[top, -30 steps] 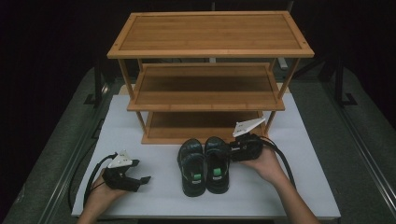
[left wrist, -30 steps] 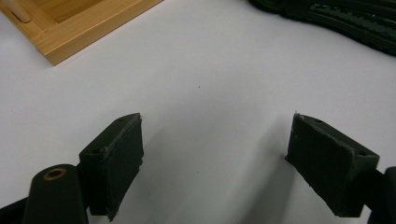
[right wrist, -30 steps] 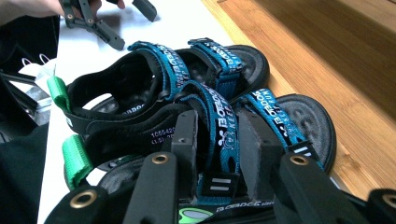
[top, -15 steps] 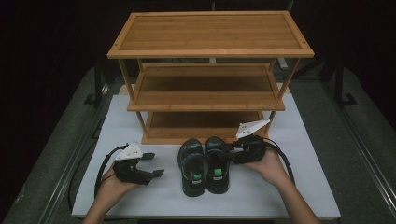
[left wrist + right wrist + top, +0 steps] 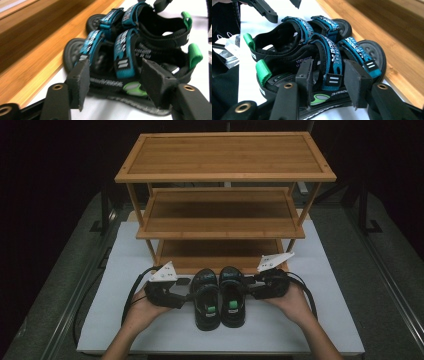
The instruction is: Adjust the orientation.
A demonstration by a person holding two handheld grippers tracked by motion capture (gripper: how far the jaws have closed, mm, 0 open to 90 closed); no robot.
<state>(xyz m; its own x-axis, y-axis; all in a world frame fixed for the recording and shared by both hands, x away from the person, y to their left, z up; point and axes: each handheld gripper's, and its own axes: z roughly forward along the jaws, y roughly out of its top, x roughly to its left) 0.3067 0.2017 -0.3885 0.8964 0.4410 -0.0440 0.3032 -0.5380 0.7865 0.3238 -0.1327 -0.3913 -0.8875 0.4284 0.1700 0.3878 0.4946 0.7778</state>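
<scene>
A pair of black sandals (image 5: 220,297) with teal straps lies side by side on the white mat (image 5: 320,330), toes toward the three-tier wooden rack (image 5: 225,227), heels toward the person. The rack's shelves are bare. The left gripper (image 5: 184,300) and right gripper (image 5: 248,290) flank the pair, each with jaws spread, grasping nothing.

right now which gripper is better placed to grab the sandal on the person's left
Left. The left gripper sits right beside the left sandal, jaws open on either side of its teal strap; the right gripper is beside the other sandal.
</scene>
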